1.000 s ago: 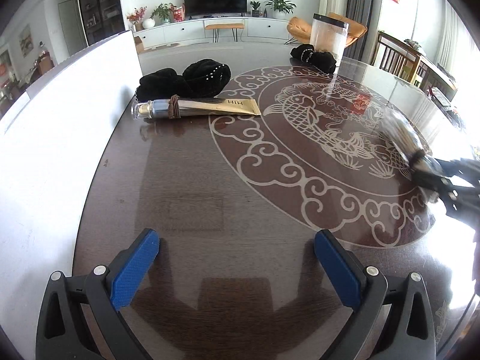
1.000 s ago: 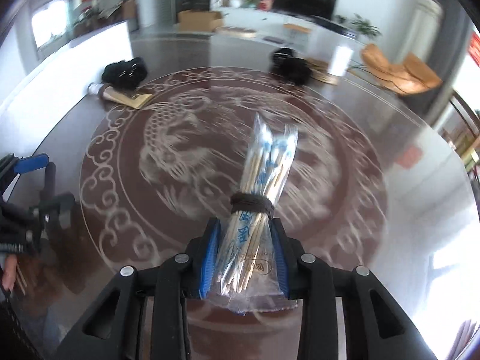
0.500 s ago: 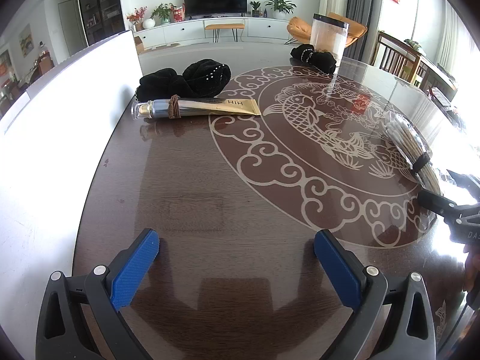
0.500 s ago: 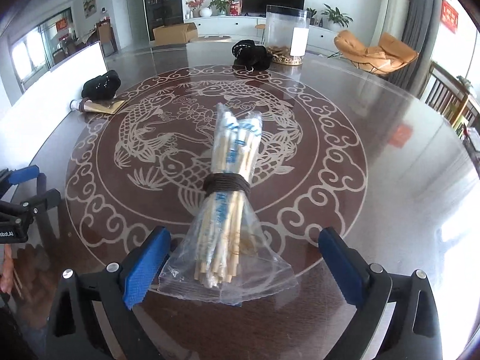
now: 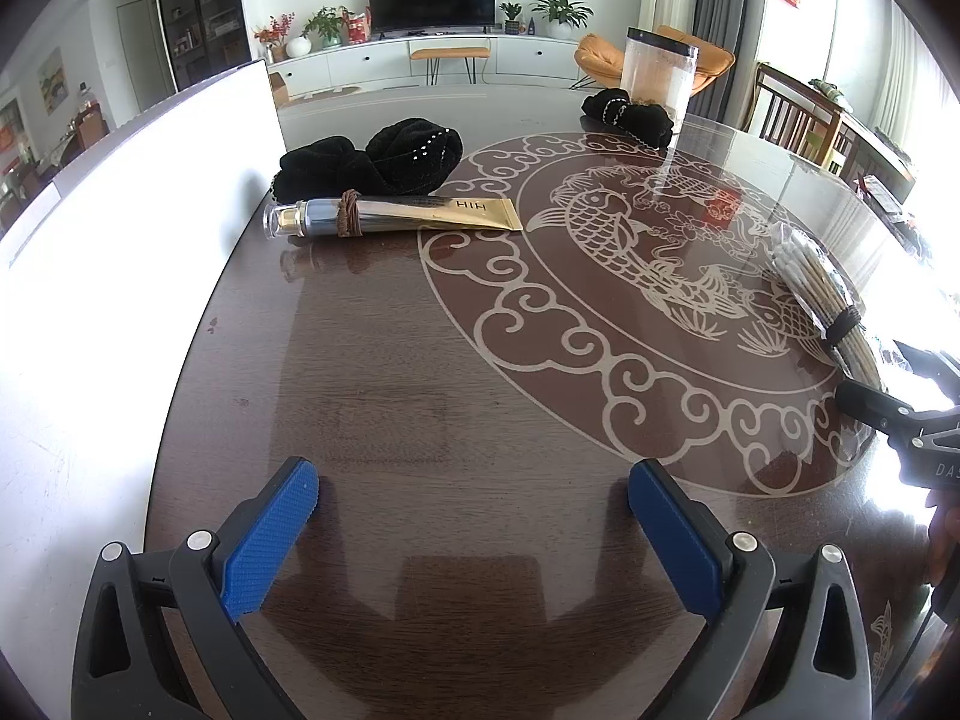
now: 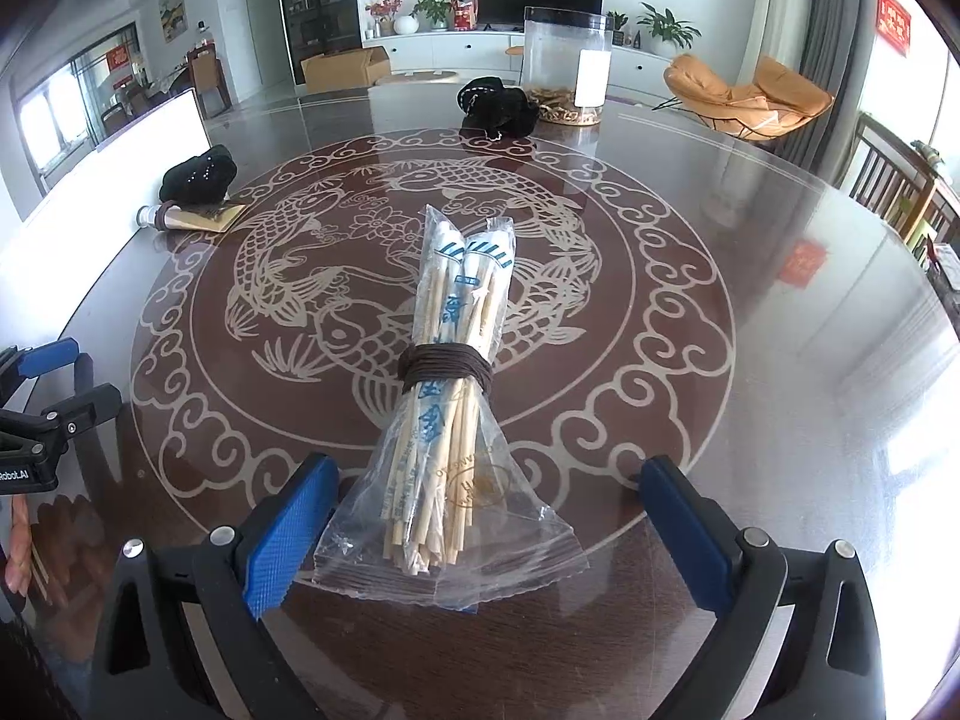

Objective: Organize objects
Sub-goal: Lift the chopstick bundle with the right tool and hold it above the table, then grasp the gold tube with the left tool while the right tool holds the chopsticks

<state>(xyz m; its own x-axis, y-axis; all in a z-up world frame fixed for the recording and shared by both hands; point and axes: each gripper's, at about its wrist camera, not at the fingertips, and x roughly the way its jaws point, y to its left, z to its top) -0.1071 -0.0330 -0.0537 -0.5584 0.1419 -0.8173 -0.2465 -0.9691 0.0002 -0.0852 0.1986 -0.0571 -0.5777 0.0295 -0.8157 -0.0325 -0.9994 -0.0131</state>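
A bag of wooden chopsticks [image 6: 444,396], tied with a brown band, lies on the table between the wide-open fingers of my right gripper [image 6: 489,528], untouched. It also shows at the right of the left wrist view [image 5: 822,288]. My left gripper [image 5: 474,522] is open and empty over bare wood. A gold and silver tube [image 5: 390,216] with a brown band lies far left, beside a black cloth bundle [image 5: 384,159]. A second black bundle [image 6: 498,105] lies at the far side.
The round dark table [image 5: 420,372] has a carp pattern. A white board [image 5: 120,240] stands along its left edge. A clear jar [image 6: 567,72] stands at the far side. Chairs [image 5: 804,114] stand to the right.
My right gripper opened and let go of the chopstick bag, which now lies on the table. It drew back slightly. The left gripper has not moved.
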